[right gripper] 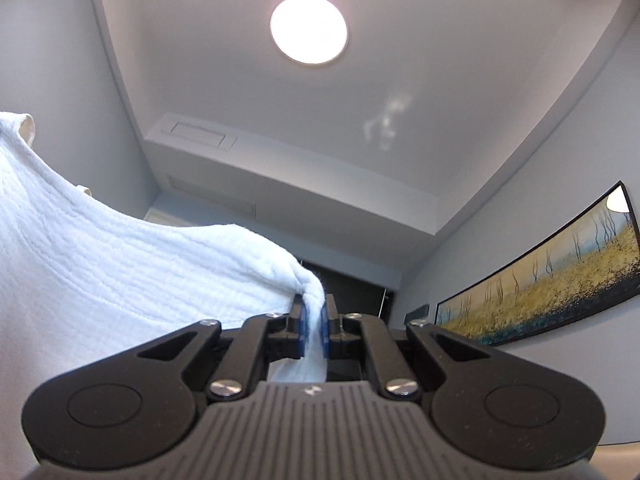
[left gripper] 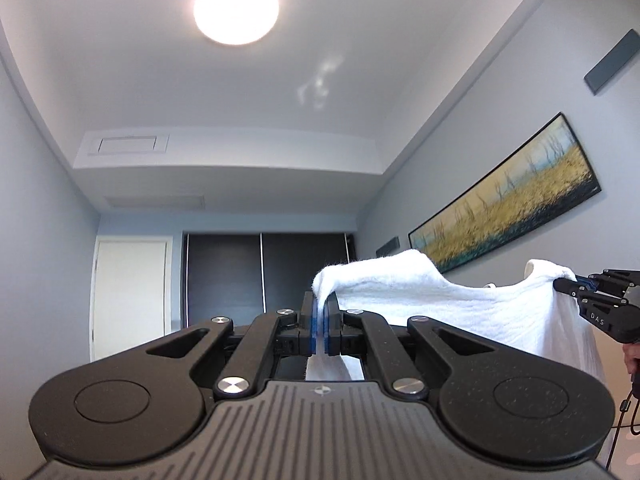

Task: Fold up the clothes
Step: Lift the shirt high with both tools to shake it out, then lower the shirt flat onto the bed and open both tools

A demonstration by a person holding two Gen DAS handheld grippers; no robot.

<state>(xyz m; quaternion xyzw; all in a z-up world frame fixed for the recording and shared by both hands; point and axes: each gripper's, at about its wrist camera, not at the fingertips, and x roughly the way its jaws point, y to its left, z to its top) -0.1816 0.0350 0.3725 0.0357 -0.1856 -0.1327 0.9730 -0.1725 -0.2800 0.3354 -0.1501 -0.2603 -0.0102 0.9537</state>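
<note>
A white textured garment (left gripper: 440, 304) hangs in the air, stretched between both grippers, which point up toward the ceiling. My left gripper (left gripper: 320, 312) is shut on one upper corner, with cloth bunched between its blue pads. In the left wrist view the right gripper (left gripper: 576, 282) shows at the far right, clamped on the other corner. In the right wrist view the right gripper (right gripper: 314, 316) is shut on a white fold, and the garment (right gripper: 120, 264) spreads away to the left. The lower part of the garment is hidden.
A round ceiling lamp (left gripper: 236, 8) glows overhead. A long framed landscape painting (left gripper: 508, 196) hangs on the right wall. Dark wardrobe doors (left gripper: 260, 276) and a white door (left gripper: 130, 296) stand at the far end. A hand (left gripper: 632, 360) holds the right gripper's handle.
</note>
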